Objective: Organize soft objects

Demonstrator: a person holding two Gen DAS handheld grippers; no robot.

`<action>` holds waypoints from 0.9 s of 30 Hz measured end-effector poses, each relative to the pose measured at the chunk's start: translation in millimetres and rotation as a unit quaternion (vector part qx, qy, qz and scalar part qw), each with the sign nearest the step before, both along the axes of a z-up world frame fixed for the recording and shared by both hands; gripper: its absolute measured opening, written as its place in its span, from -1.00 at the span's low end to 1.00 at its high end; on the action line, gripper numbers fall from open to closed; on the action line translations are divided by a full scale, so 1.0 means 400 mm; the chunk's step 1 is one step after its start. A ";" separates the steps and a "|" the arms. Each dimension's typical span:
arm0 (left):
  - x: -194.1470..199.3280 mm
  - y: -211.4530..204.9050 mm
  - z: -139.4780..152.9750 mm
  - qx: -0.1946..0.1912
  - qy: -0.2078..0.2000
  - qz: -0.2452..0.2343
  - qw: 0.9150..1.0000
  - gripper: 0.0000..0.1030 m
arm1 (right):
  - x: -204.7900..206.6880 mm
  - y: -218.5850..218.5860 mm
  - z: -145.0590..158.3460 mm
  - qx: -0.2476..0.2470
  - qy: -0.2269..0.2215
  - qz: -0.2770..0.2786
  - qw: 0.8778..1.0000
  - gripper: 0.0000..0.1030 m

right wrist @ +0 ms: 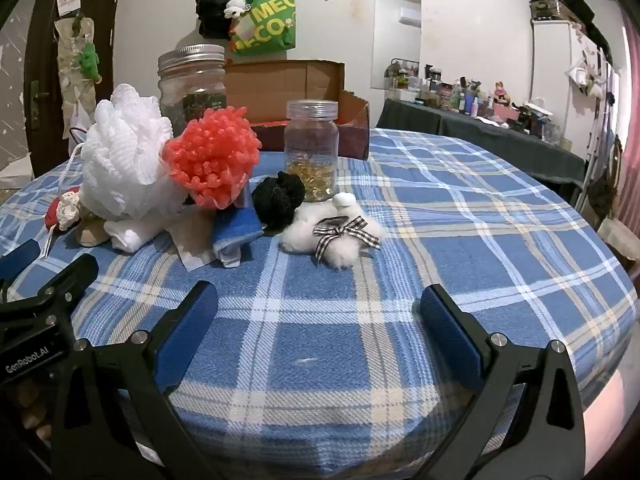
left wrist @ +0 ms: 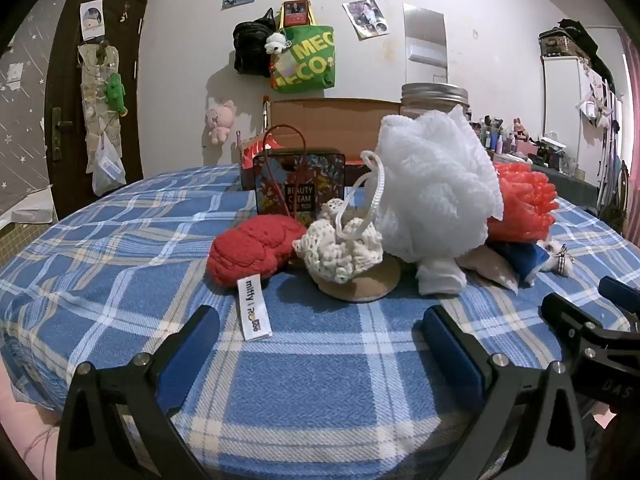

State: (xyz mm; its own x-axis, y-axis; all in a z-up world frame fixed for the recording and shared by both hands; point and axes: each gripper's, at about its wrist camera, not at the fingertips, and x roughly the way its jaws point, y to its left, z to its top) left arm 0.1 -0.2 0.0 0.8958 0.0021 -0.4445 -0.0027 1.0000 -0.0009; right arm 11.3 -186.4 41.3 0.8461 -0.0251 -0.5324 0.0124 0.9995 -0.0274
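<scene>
Left wrist view shows you the soft things bunched toward the far edge of the desk (left wrist: 120, 248), which wears a woven blue plaid cloth. At the heap's left lies a red knitted piece (left wrist: 250, 252), lumpy and oval, with a white fabric tag (left wrist: 253, 308) hanging off its near side. Touching it on the right is a cream crocheted ball (left wrist: 340, 248) sitting on a flat round tan disc (left wrist: 360, 284). Above that rises the white mesh bath puff (left wrist: 436, 188), airy and ruffled, its braided cord loop draped over the crochet. Behind the puff peeks an orange-red bobbly puff (left wrist: 524, 204). Your left claw (left wrist: 320, 344) hangs spread wide over bare cloth near the desk's front edge, pinching nothing.

In the right wrist view, a folded blue towel (right wrist: 236, 228) leans below the orange-red puff, a black frilly scrunchie (right wrist: 280, 198) sits just right of it, and a white fluffy toy (right wrist: 336, 232) with a checked ribbon bow lies nearest the desk's middle. Your right claw (right wrist: 320, 336) is spread wide too, empty, near the front edge.

Behind the heap stand a clear plastic jar (right wrist: 312, 152), a metal-lidded glass jar (right wrist: 192, 80) and an open cardboard box (right wrist: 296, 80).
</scene>
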 end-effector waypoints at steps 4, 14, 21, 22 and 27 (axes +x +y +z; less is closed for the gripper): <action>0.000 0.000 0.000 -0.001 0.000 0.000 1.000 1.00 | 0.001 -0.002 0.000 0.001 0.000 0.000 1.000 1.00; 0.000 0.000 0.000 -0.001 0.000 0.000 1.000 1.00 | 0.001 0.001 0.000 -0.001 -0.001 0.000 1.000 1.00; 0.000 0.000 0.000 -0.001 0.000 0.000 1.000 1.00 | 0.001 0.001 -0.001 -0.001 -0.001 0.000 1.000 1.00; 0.000 0.000 0.000 -0.001 0.000 0.000 1.000 1.00 | 0.001 0.001 -0.001 -0.001 -0.001 0.000 1.000 1.00; 0.000 0.000 0.000 -0.001 0.000 0.000 1.000 1.00 | 0.001 0.001 -0.001 -0.001 -0.001 0.000 1.000 1.00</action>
